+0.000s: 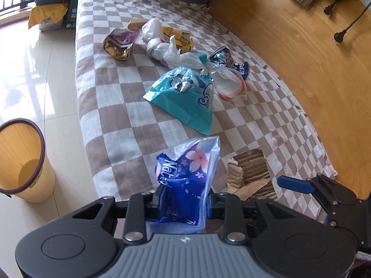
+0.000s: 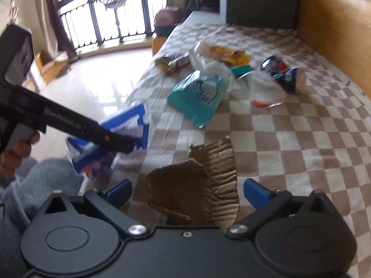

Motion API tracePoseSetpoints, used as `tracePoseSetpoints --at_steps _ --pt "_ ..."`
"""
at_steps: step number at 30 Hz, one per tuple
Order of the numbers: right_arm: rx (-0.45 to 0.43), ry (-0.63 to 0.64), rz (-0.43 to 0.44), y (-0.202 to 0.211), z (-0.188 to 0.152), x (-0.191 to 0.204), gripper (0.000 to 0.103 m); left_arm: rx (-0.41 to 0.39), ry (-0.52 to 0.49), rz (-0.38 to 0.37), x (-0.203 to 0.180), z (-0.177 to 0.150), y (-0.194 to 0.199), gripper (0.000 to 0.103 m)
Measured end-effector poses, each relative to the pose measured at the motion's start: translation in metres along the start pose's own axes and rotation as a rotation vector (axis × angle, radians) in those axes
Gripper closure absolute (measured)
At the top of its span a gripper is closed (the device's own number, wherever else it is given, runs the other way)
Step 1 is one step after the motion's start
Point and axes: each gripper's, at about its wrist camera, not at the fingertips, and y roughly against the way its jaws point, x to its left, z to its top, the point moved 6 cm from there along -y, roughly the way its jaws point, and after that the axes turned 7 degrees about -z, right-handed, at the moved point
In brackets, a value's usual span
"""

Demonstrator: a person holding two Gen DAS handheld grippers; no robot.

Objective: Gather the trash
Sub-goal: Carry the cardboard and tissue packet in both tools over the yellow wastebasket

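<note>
1. The left gripper [image 1: 184, 202] has its fingers closed on a blue floral plastic wrapper [image 1: 185, 173], held up above the bed edge.
2. The right gripper [image 2: 186, 191] has its blue-tipped fingers [image 2: 255, 191] spread wide, either side of a torn cardboard piece [image 2: 197, 185], not touching it.
3. The person's left hand [image 2: 16, 148], in a grey sleeve, grips the left gripper's trigger handle.

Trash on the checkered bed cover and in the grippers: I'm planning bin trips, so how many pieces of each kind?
Plastic wrappers: 2, teal and dark blue in the left gripper
White plastic bags: 1 clump
Snack boxes: 2, gold, yellow
Pepsi cans: 1
Clear containers: 1
Cardboard: 1
Total: 8
</note>
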Motion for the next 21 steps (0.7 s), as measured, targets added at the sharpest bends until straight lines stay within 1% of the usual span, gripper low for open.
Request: tracePoseSetpoints --at_steps 3,5,6,7,8,9,10,11,12,13,16,21 --pt "0.04 0.023 -0.036 -0.012 0.0 -0.003 0.0 -0.019 -0.006 -0.004 0.001 0.002 0.006 0.072" --pt "0.066 -0.004 -0.058 -0.019 0.0 -0.009 0.0 -0.028 -0.012 -0.004 0.002 0.004 0.009 0.072" --pt "0.08 -0.025 -0.068 -0.021 0.0 -0.012 0.002 -0.031 -0.013 -0.005 0.002 0.005 0.01 0.072" --pt "0.091 -0.048 -0.068 -0.022 -0.001 -0.014 0.017 -0.034 -0.013 -0.004 0.003 0.006 0.012 0.072" --pt "0.095 -0.074 -0.055 -0.023 -0.002 -0.016 0.028 -0.038 -0.013 -0.004 0.004 0.006 0.013 0.072" --pt "0.094 -0.096 -0.057 -0.021 -0.001 -0.017 0.03 -0.042 -0.013 -0.002 0.004 0.007 0.015 0.072" --pt "0.087 -0.106 -0.06 -0.018 0.0 -0.017 0.038 -0.048 -0.015 0.0 0.005 0.008 0.016 0.072" --pt "0.077 -0.108 -0.064 -0.014 0.002 -0.016 0.047 -0.054 -0.019 0.002 0.006 0.01 0.018 0.072" --pt "0.067 -0.118 -0.066 -0.009 0.005 -0.015 0.051 -0.062 -0.023 0.006 0.006 0.011 0.02 0.072" --pt "0.06 -0.128 -0.07 -0.005 0.008 -0.015 0.052 -0.07 -0.027 0.01 0.007 0.013 0.022 0.072" --pt "0.023 -0.136 -0.124 0.005 0.018 -0.013 0.054 -0.095 -0.037 0.022 0.01 0.017 0.031 0.072" --pt "-0.06 -0.168 -0.165 0.02 0.045 -0.002 0.055 -0.152 -0.027 0.046 0.022 0.031 0.056 0.072"
